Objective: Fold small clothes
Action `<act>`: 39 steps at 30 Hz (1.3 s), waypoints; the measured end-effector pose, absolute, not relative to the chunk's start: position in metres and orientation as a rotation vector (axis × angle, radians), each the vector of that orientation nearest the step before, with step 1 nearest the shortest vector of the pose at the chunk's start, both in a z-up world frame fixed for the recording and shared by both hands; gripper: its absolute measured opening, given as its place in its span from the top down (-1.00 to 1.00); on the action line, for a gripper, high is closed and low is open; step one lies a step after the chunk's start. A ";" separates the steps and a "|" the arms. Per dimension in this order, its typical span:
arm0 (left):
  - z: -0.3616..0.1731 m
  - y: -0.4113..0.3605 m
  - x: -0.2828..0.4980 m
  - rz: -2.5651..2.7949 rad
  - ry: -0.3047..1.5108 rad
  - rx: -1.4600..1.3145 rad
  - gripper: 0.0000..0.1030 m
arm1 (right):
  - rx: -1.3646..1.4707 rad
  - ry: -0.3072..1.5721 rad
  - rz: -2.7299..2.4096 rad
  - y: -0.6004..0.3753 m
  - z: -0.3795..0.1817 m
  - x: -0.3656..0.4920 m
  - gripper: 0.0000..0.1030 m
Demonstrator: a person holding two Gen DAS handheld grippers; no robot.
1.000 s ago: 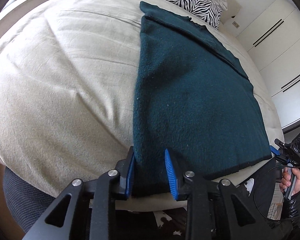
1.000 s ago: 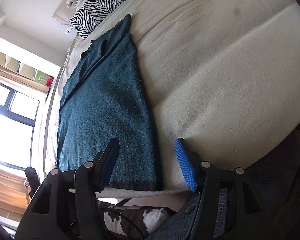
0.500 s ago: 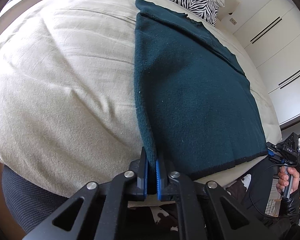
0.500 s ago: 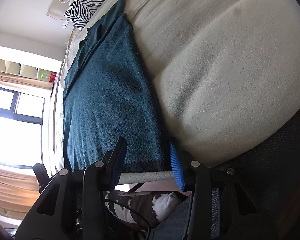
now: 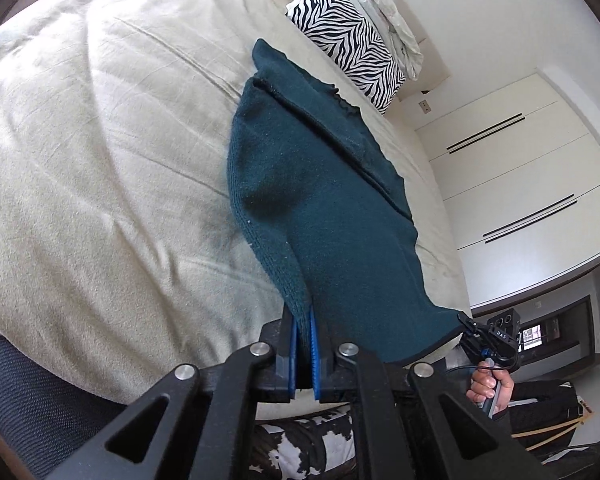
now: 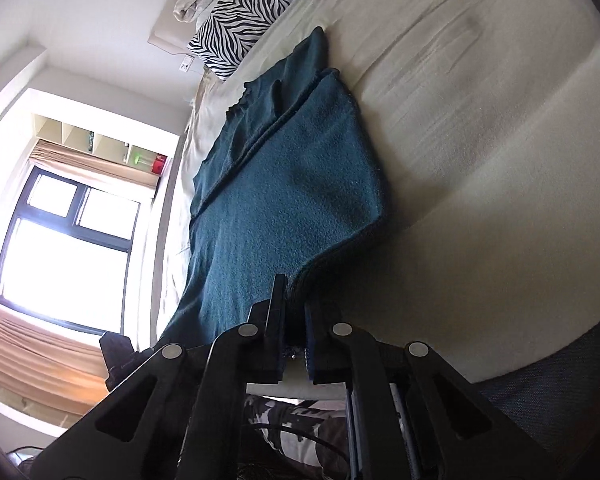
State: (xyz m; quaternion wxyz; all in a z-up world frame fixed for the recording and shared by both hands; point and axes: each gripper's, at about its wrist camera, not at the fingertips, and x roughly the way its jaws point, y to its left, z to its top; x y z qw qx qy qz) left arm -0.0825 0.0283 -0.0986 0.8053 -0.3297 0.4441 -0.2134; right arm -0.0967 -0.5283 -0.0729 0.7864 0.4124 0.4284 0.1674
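A dark teal knit garment (image 5: 324,208) lies lengthwise on a beige bed (image 5: 100,160), its far end near the pillow. My left gripper (image 5: 303,320) is shut on the garment's near left corner and holds it raised off the bed. My right gripper (image 6: 296,304) is shut on the near right corner of the garment (image 6: 284,208), also raised. The near hem hangs stretched between the two grippers. The right gripper shows in the left wrist view (image 5: 466,322) at the garment's other corner.
A zebra-print pillow (image 5: 352,44) with a crumpled pale cloth (image 5: 392,28) on it lies at the head of the bed. White wardrobe doors (image 5: 520,184) stand to the right. A window (image 6: 60,240) is on the left side. A dark chair seat (image 5: 32,400) is below the bed's edge.
Both grippers closed on the near corners of the garment, the left first, then the right. They have lifted the near hem off the bed.
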 end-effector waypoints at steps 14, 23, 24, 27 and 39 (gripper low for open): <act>-0.044 0.049 -0.003 -0.519 0.738 -0.966 0.87 | 0.891 0.773 0.371 -0.532 -0.024 0.032 0.88; -0.044 0.061 0.100 -0.452 0.729 -1.046 0.87 | 0.866 0.707 0.300 -0.547 -0.016 0.129 0.88; -0.043 0.061 0.113 -0.448 0.730 -1.046 0.87 | 0.868 0.702 0.290 -0.550 -0.017 0.142 0.88; -0.039 0.057 0.155 -0.441 0.732 -1.024 0.87 | 0.879 0.698 0.261 -0.557 -0.024 0.180 0.88; -0.082 0.049 0.283 -0.273 0.823 -0.909 0.34 | 0.936 0.780 0.112 -0.570 -0.099 0.294 0.82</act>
